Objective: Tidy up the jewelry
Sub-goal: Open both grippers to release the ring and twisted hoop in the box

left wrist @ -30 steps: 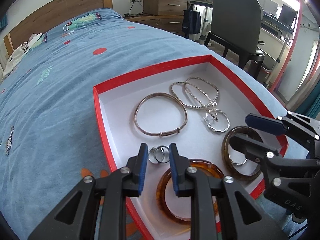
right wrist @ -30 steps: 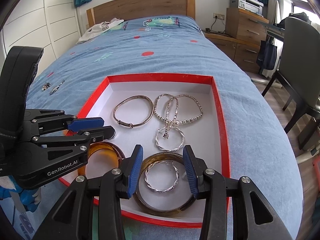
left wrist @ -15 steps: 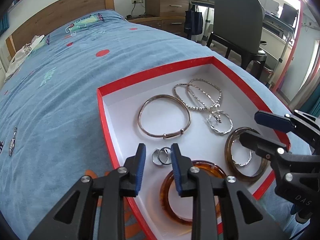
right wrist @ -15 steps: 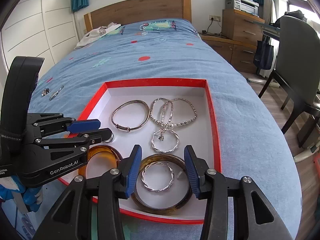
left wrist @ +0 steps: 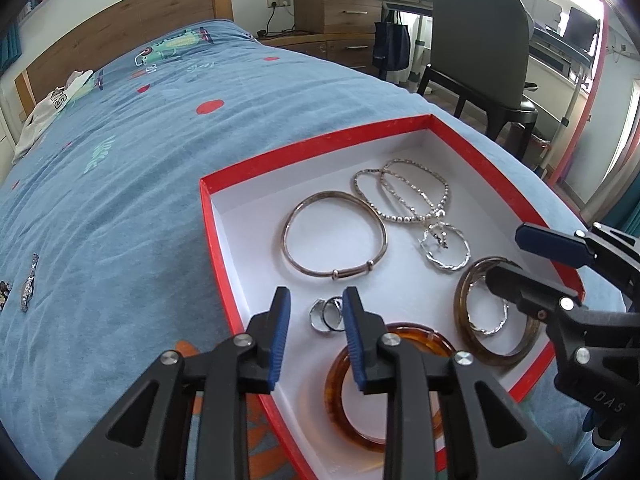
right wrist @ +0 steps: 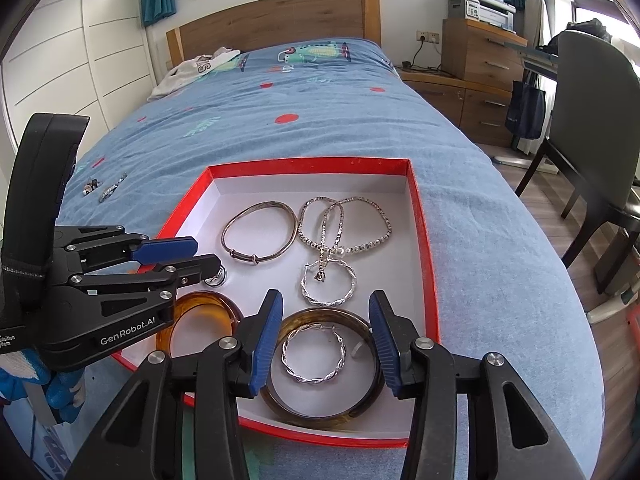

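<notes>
1. Listing first the red-rimmed box, white inside, which we find lying on the blue bedspread under both tools.
2. Left hand-held gripper: we note its blue-padded jaws apart and clamped on nothing; they have just been opening. Two small silver rings lie on the box floor just beyond the gap, nearer the right-side finger.
3. Right hand-held gripper: jaws apart, gripping nothing, poised over the box's near end.
4. Dark brown bangle: we see it below and between the right tool's fingers, with a twisted silver hoop lying inside it.
5. Amber bangle: directly under the left tool's right-side finger, at the box's near edge.
6. Plain silver bangle: ahead of the left tool's tips, mid-box.
7. Beaded chain bracelets: overlapping, beyond the right tool's tips, toward the box's far side.
8. Second twisted hoop: just ahead of the right tool, touching the chains.
9. Loose small pieces: on the bedspread, well left of the left tool, too small for us to identify.
</notes>
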The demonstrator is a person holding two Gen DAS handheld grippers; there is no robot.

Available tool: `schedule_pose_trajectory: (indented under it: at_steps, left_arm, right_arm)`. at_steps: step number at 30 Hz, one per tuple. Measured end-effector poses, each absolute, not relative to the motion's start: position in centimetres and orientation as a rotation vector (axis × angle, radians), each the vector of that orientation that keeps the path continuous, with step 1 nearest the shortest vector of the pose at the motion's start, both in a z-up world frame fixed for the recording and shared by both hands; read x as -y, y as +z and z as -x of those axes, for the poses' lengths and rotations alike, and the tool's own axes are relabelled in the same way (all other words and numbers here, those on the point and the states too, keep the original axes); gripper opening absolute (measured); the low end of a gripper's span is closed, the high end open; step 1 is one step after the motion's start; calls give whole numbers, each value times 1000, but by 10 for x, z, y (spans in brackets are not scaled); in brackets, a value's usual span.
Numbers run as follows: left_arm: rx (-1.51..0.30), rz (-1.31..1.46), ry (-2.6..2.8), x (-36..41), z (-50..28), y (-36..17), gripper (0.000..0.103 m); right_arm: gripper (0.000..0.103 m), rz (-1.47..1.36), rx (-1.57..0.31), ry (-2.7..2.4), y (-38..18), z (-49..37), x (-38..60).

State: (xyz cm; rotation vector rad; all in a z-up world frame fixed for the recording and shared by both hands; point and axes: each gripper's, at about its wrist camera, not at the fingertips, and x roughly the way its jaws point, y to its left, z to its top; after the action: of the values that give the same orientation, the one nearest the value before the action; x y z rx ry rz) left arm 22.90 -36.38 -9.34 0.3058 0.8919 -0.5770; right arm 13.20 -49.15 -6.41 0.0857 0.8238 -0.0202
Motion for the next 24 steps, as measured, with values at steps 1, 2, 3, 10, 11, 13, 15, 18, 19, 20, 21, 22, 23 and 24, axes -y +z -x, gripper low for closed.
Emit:
schedule_pose_trajectory:
  at_steps: [1, 2, 3, 10, 11, 13, 15, 18, 19, 20, 21, 22, 23, 24]
  left_arm:
    - [-891, -306, -574, 364, -229, -93, 32]
    - [-891, -303, -576, 364, -230, -93, 33]
    - [-891, -304, -575, 364, -230, -93, 33]
    - [-887, -307, -571, 363, -231, -93, 33]
    - [-886, -307, -571, 363, -231, -93, 33]
    - [-886, -306, -570, 363, -231, -93, 33]
    - [-885, -307, -570, 363, -231, -93, 33]
    - [-884, -304, -569, 363, -231, -91, 33]
    - [-883, -303, -569, 363, -231, -90, 34]
    - [-882, -302, -570, 363, -230, -89, 34]
    - [-880, -301, -570, 363, -230, -88, 34]
    - [-879, -299, -572, 363, -230, -87, 34]
    - [-878, -298, -572, 363, -229, -86, 34]
    - [-877, -295, -575, 363, -229, -85, 34]
  right_arm:
    - [45, -86, -823, -22, -64, -132, 492]
    - [45, -87, -822, -23, -64, -132, 492]
    - [45, -90, -821, -25, -64, -131, 493]
    - [45, -92, -819, -24, -63, -131, 494]
    - [45, -92, -819, -24, -63, -131, 494]
    - [45, -92, -817, -25, -62, -130, 495]
    - [45, -92, -816, -26, -62, -130, 495]
    - [45, -94, -814, -29, -61, -129, 496]
    - [45, -94, -813, -29, -60, -129, 496]
    - [45, -94, -813, -30, -60, -129, 496]
    - [45, -94, -812, -30, -60, -129, 496]
    - [45, -93, -812, -30, -59, -129, 496]
    - [45, -94, -812, -30, -60, -129, 496]
    - [45, -94, -811, -31, -59, -129, 496]
